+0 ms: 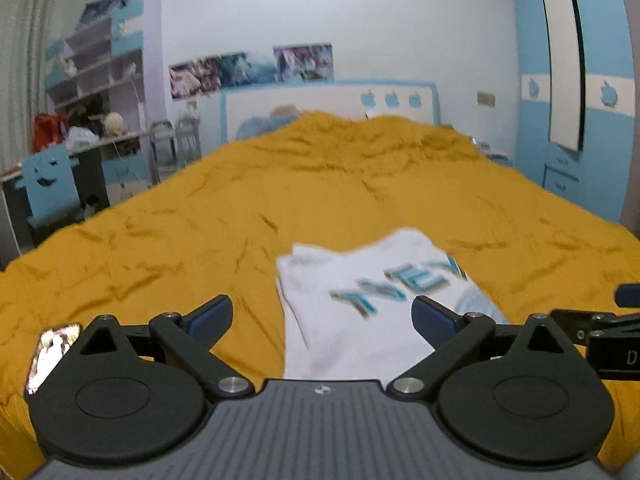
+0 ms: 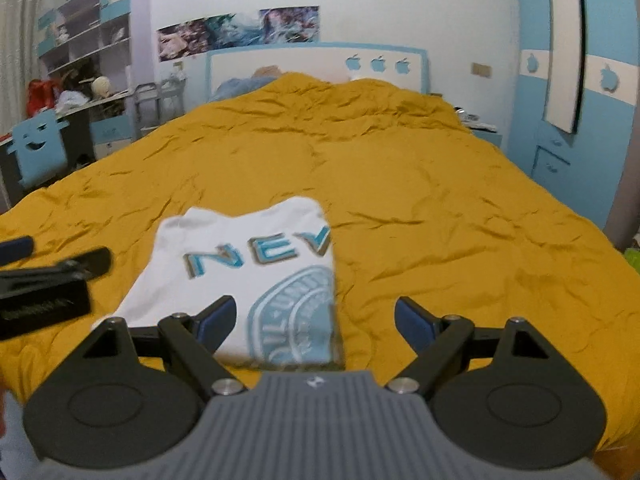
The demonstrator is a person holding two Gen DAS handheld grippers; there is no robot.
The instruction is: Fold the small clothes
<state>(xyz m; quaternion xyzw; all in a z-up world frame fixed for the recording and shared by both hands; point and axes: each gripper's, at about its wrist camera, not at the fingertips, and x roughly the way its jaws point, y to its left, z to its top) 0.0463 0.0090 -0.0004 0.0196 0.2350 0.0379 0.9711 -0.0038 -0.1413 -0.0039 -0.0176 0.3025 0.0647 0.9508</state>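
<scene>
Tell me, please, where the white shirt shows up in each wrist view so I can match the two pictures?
Left wrist view: the white shirt lies low, right of centre, on the yellow bedspread.
Right wrist view: the white shirt lies low, left of centre.
Shared landmark: the headboard with three blue apple shapes.

A bed [image 2: 400,184] under a wrinkled mustard-yellow cover fills the middle of the frame; a folded white T-shirt [image 2: 248,264] with blue lettering lies lower centre.
</scene>
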